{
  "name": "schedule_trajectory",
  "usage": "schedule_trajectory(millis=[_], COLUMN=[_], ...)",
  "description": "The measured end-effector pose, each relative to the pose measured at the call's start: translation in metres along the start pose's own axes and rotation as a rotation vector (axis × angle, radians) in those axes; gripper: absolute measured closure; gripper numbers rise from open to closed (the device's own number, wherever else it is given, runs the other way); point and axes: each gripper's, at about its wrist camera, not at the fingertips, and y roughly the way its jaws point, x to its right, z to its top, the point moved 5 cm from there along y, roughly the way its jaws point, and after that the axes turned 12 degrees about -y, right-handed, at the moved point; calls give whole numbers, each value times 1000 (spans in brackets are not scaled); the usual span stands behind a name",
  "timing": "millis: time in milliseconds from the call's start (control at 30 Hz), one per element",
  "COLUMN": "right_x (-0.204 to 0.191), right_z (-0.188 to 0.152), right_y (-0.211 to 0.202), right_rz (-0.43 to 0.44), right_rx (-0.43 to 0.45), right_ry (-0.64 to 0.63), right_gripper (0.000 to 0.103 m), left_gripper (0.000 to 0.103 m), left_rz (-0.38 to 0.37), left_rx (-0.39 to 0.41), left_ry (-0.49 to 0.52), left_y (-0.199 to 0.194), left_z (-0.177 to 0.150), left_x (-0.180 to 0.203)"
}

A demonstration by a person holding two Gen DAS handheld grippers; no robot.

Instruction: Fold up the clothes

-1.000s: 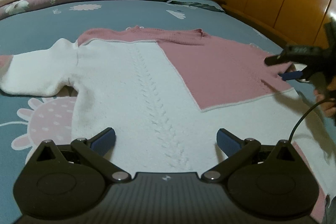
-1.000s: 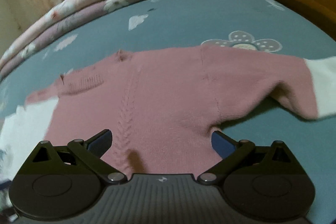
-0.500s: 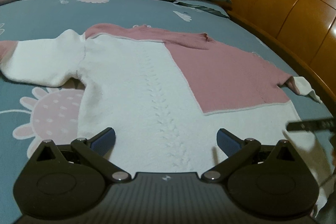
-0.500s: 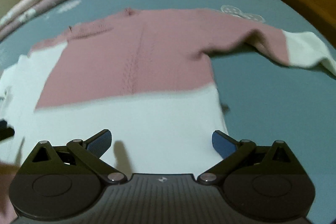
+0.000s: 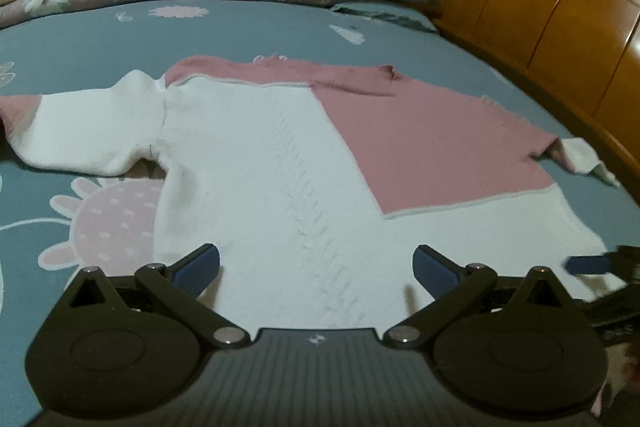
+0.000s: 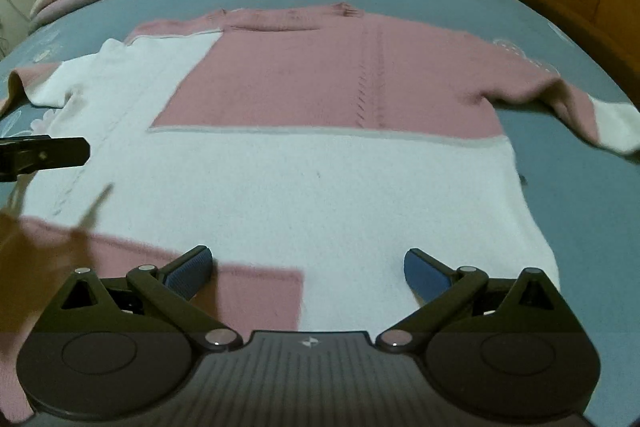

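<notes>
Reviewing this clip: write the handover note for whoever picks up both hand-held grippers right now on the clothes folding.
Left hand-held gripper: open, empty, over the sweater's lower white part.
Right hand-held gripper: open, empty, near the hem on its own side.
Sweater: pink and white, spread flat on the blue bed sheet, both sleeves out to the sides.
Done: garment laid out; no fold visible yet.
Left: fold in the sleeve on the left and the sleeve on the right, then fold the body.
</notes>
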Motion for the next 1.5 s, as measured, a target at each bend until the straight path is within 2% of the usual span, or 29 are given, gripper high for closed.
schedule_trajectory(millis=[200,300,333,467,567,733,800,933,1000,1133,1367,1500], right_x=[3,1,2,8,11,18,20,18,17,14,9,-4], right_z=[-36,-31,-25,37,83,160,189,206,214,230,257,258], right_y=[-31,-37,-37,-8,13,49,64,98,115,150,208,202], right_rz=[-35,-27,-21,2,19,48,58,36,26,4,-32,-1], right_rx=[-2,-22,-25,-5,9,34,43,42,41,39,35,25], right_ry=[24,24,25,9,-3,-23,-30,-24,-21,-16,-7,-45], right_gripper=[0,0,0,0,0,0,0,0,0,0,0,0], left_gripper=[1,1,1,1,1,1,1,1,1,1,1,1], left_rz=[33,43,46,61,24,13,47,64,48,107,132,126], left_rx=[6,41,56,120,156,207,244,256,255,251,224,224], left_ry=[28,58,74,127,143,115,97,-25,-54,-13,15,-35], left_y=[1,-5,-7,-19,-31,-46,-50,-52,-50,-41,-33,-35], left_z=[-3,-1,1,13,26,46,53,64,65,62,57,58], left_x=[1,3,3,0,-9,-36,-49,-71,-75,-73,-74,-80])
